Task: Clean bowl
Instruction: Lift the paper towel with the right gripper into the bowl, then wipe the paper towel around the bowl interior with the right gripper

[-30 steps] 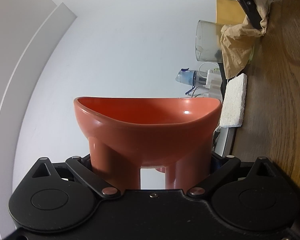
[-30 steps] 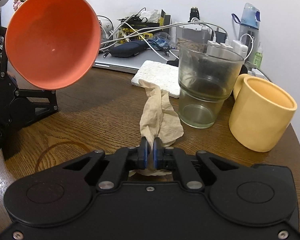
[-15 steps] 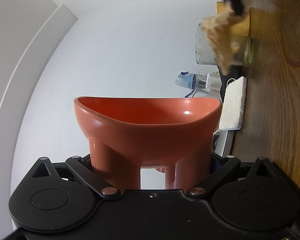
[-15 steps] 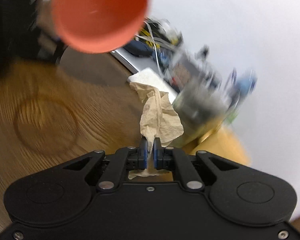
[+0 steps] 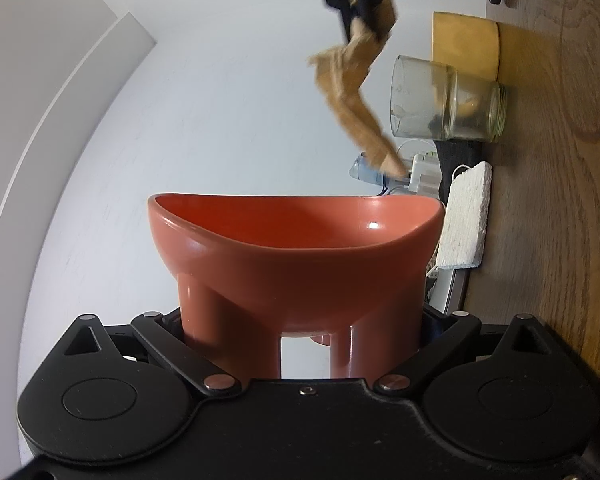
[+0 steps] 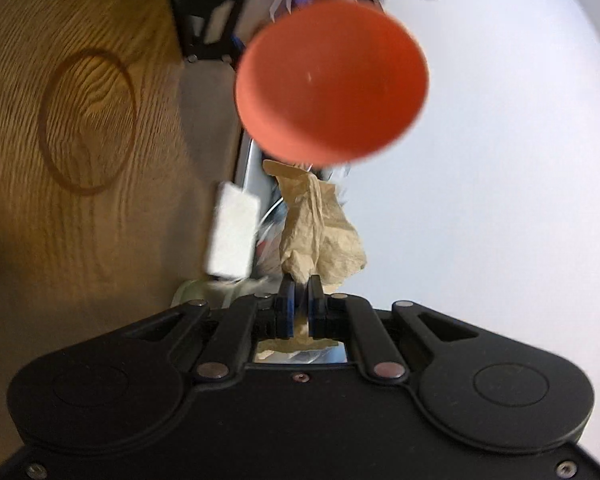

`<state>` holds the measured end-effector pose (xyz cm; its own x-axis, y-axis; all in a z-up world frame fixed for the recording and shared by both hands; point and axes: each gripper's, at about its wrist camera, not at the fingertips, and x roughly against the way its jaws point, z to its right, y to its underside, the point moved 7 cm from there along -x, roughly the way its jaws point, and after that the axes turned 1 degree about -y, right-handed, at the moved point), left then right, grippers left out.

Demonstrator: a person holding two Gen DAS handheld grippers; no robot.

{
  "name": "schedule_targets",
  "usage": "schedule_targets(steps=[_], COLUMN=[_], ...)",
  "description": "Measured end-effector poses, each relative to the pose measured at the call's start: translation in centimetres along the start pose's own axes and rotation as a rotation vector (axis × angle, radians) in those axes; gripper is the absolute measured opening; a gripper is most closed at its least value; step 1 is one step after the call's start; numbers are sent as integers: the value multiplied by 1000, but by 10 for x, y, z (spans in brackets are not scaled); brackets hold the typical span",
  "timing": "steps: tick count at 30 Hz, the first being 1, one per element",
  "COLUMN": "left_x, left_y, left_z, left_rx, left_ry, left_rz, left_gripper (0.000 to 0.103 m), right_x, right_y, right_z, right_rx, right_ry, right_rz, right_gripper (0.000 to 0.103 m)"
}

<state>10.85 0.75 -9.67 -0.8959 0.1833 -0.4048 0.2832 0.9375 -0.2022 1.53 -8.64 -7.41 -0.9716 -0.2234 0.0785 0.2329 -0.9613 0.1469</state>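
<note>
- L gripper [image 5: 300, 320]: jaws clamped on the legs of the red bowl [image 5: 296, 248] — bowl held off the tabletop [image 5: 560, 200], tipped on its side, white wall behind it.
- From R wrist cam the bowl [image 6: 332, 92] shows its open mouth, round and facing the camera; inside looks plain red, one small glint (frame is motion-blurred, can't judge dirt).
- R gripper [image 6: 300, 292]: jaws closed tight on a crumpled tan paper towel [image 6: 320, 232]. Towel sticks out fwd from the jaws, its far tip just under the bowl rim in that view — contact can't be told.
- L wrist cam sees the R gripper [image 5: 360, 20] at top of frame w/ the towel [image 5: 356, 96] hanging from it, above the bowl rim, apart from it.
- Both cams rolled, so tabletop runs vertical in frame: right edge in L view, left side in R view [image 6: 80, 160].
- On tabletop, L view: clear glass jar [image 5: 448, 100], yellow mug [image 5: 464, 46] just behind it, white sponge [image 5: 466, 216] near the bowl's rim side.
- R view: sponge [image 6: 236, 232] beside the towel, blurred; dark ring mark [image 6: 86, 120] in the wood grain.
- Clutter behind the bowl in R view too smeared to ID.
</note>
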Motion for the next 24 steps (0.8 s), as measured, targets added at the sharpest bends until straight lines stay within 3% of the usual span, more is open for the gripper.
schedule_targets(steps=[5,11,17,24], left_x=[6,8,13,16], left_y=[-2,-2,1,2], left_z=[-2,-2,-5,-8], left_rx=[3,3,3,3], left_ry=[1,1,-1,-1], left_rz=[7,8,8,8], left_gripper=[97,97,97,97], right_x=[-10,-28,-48,-59], right_y=[-14,-36,-41,-25], right_z=[2,14,13,12], right_rx=[148,233,281,266], right_ry=[81,186,172,116], right_rz=[77,166,171,101], right_gripper=[7,7,7,7])
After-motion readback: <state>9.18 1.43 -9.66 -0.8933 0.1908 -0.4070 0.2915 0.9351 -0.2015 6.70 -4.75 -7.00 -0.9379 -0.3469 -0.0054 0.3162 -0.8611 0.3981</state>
